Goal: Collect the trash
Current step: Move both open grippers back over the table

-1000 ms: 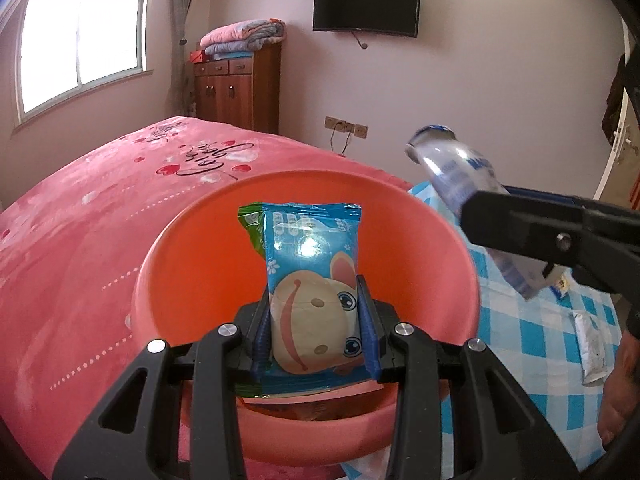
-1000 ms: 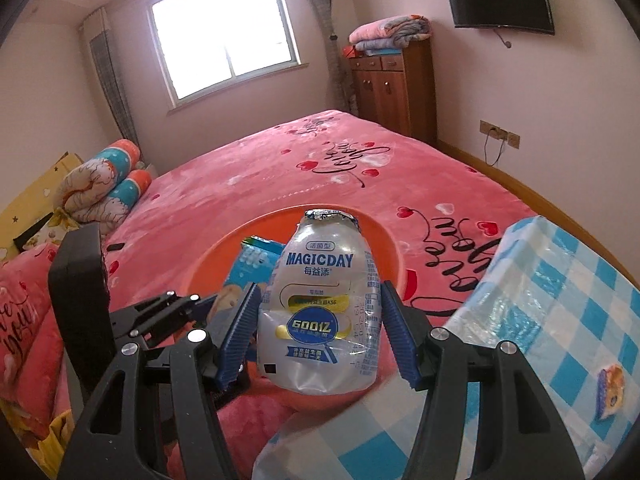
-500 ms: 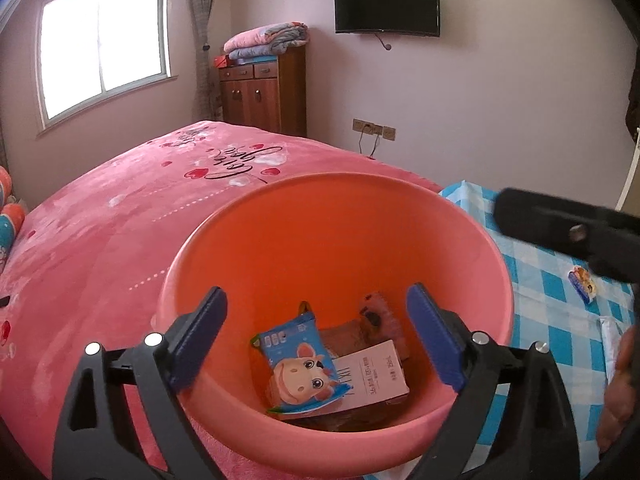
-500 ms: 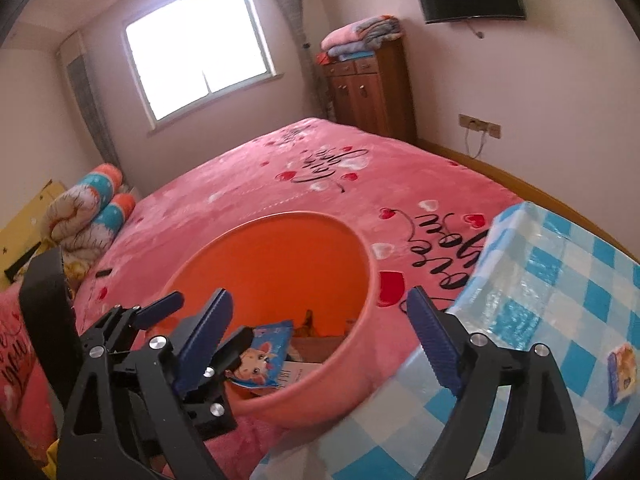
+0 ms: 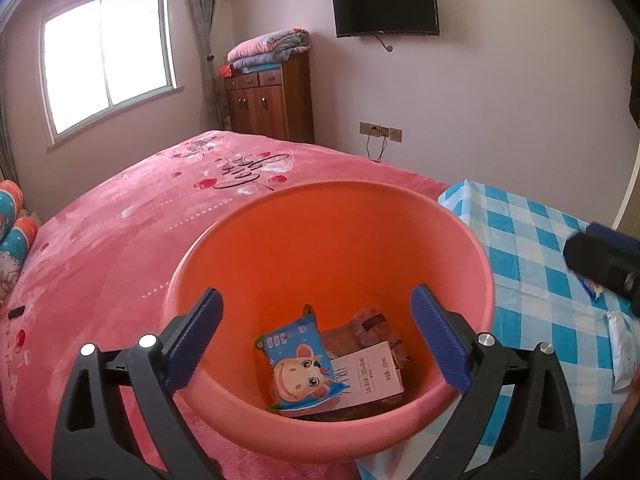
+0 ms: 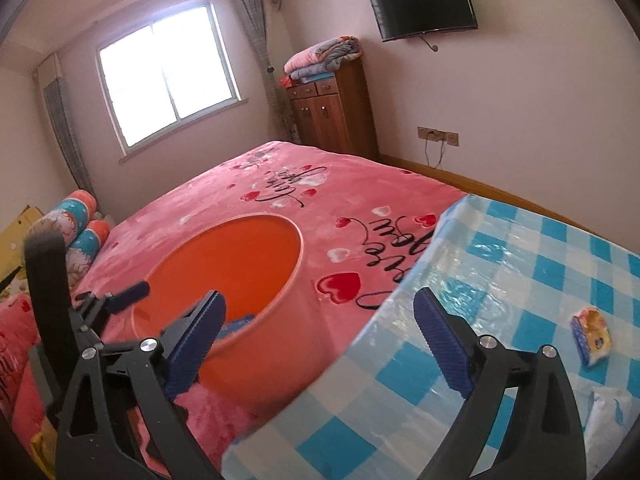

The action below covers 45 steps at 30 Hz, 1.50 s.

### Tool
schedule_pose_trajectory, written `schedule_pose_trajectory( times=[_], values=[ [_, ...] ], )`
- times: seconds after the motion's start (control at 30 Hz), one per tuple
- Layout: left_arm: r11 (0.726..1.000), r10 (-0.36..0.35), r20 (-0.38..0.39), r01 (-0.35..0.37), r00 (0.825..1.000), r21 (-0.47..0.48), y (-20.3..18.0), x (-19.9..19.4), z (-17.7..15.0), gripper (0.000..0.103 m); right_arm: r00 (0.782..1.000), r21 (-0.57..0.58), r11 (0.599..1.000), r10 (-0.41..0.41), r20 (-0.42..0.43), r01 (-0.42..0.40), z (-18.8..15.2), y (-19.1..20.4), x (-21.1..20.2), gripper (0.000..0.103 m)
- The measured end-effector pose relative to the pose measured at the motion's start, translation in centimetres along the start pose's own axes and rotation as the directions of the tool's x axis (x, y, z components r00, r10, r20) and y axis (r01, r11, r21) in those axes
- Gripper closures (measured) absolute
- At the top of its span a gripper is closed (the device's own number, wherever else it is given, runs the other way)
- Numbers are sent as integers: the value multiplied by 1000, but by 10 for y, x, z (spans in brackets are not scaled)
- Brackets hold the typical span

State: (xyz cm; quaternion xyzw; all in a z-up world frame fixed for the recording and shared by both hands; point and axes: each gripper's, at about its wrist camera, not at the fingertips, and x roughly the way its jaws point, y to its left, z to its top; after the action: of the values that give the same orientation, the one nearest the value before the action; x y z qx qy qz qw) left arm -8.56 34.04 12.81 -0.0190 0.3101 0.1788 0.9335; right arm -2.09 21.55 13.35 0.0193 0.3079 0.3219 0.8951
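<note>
An orange plastic basin [image 5: 328, 216] sits on the pink bed. At its bottom lie a blue cartoon snack packet [image 5: 300, 368], a white printed card [image 5: 372, 372] and a pinkish wrapper [image 5: 372, 324]. My left gripper [image 5: 316, 344] hangs over the basin's near rim, its jaws opening with nothing between them. My right gripper [image 6: 318, 340] is also opening and holds nothing; it straddles the basin [image 6: 280, 304] and the edge of the blue checked cloth [image 6: 500, 280]. A small colourful wrapper [image 6: 592, 336] and a white packet [image 6: 612, 404] lie on that cloth. No bottle shows.
The pink bedspread [image 5: 132, 216] stretches left and back to the window wall. A wooden cabinet [image 6: 332, 116] with folded blankets stands at the far wall, under a wall television [image 6: 422, 0]. Rolled pillows [image 6: 76, 220] lie at the bed's left end.
Both grippers went from shut to wide open. The snack packet left the left jaws and lies in the basin. The bottle is gone from the right jaws, which shifted right toward the checked cloth.
</note>
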Motion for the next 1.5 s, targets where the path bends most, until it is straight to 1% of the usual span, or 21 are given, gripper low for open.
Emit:
schedule_pose_trajectory(
  times=[0.13,0.5,0.93,1.3,1.5],
  values=[
    [1000,5,17,-5,1000,17,-7,-9,2,8,1000,-5,1000,-30,-2,30,-12,-6,-7,9],
    [997,-30,48,26,998,72,-40,-31,3,7,994,6,994,-106,37,105,-38,-26,-41,9],
    [986,-72,58,63,996,152,-88,-57,-1,7,984,99,982,-167,67,160,-67,-70,-85,9],
    [967,-116,56,100,992,233,-141,-72,-9,7,965,153,961,-247,90,232,-93,-105,-119,9],
    [956,-126,37,112,991,271,-165,-74,-15,7,961,235,943,-262,90,236,-109,-137,-133,8]
  ],
)
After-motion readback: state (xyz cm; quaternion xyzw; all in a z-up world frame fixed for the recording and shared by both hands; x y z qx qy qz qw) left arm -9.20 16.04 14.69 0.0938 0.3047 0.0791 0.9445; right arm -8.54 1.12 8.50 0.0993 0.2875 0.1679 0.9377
